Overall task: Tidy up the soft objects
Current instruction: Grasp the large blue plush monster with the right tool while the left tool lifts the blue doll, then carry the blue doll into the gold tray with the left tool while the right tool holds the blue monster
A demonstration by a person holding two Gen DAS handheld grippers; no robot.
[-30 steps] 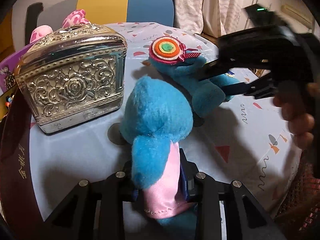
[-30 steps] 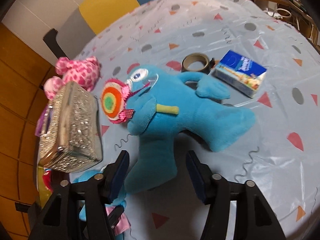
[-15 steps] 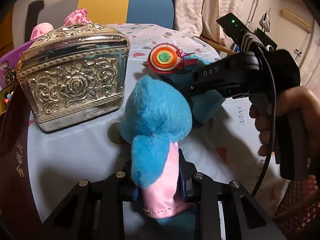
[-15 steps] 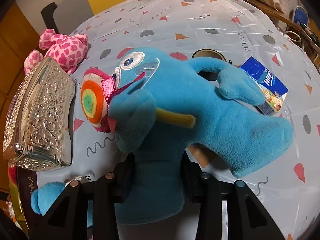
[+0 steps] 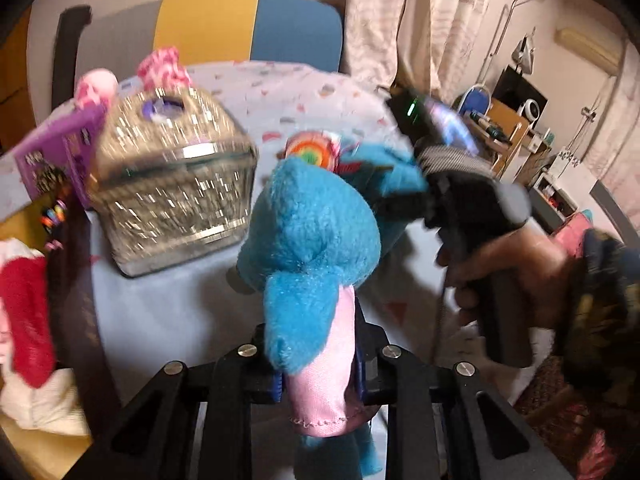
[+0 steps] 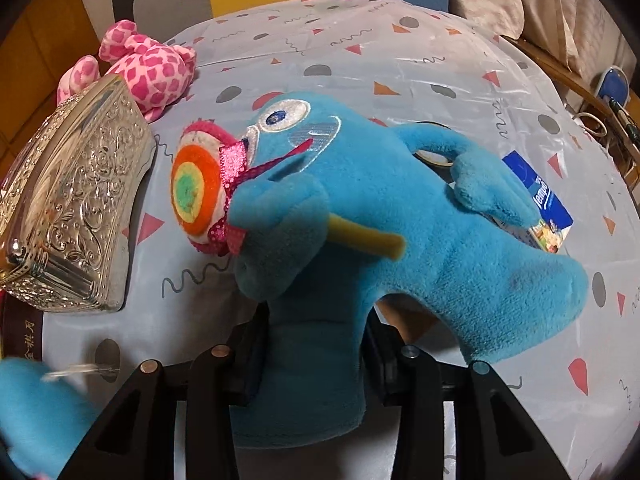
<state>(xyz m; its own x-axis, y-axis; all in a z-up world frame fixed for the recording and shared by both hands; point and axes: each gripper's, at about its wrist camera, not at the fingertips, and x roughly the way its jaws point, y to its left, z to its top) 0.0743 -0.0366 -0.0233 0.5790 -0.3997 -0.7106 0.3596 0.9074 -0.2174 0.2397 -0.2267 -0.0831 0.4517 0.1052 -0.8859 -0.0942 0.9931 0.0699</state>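
My left gripper [image 5: 318, 372] is shut on the pink satin ear of a small blue plush toy [image 5: 312, 240] and holds it above the table. My right gripper [image 6: 316, 352] is shut on a leg of a large blue plush monster [image 6: 384, 220] with a rainbow lollipop [image 6: 196, 192], lifting that end. The monster also shows in the left wrist view [image 5: 380, 168], behind the small toy. A pink spotted plush [image 6: 148, 68] lies at the far left of the table behind the silver box.
An ornate silver box [image 6: 72, 200] stands on the left of the round patterned tablecloth [image 6: 400, 52]. A blue tissue pack [image 6: 540, 208] and a tape roll [image 6: 434, 156] lie behind the monster. A purple book [image 5: 52, 156] and red-and-white cloth [image 5: 24, 308] sit left. A multicoloured chair [image 5: 240, 28] stands behind.
My right gripper closed on the monster's leg and raised it. My left gripper rose and pulled back with the small blue toy; the view is now blurred by motion.
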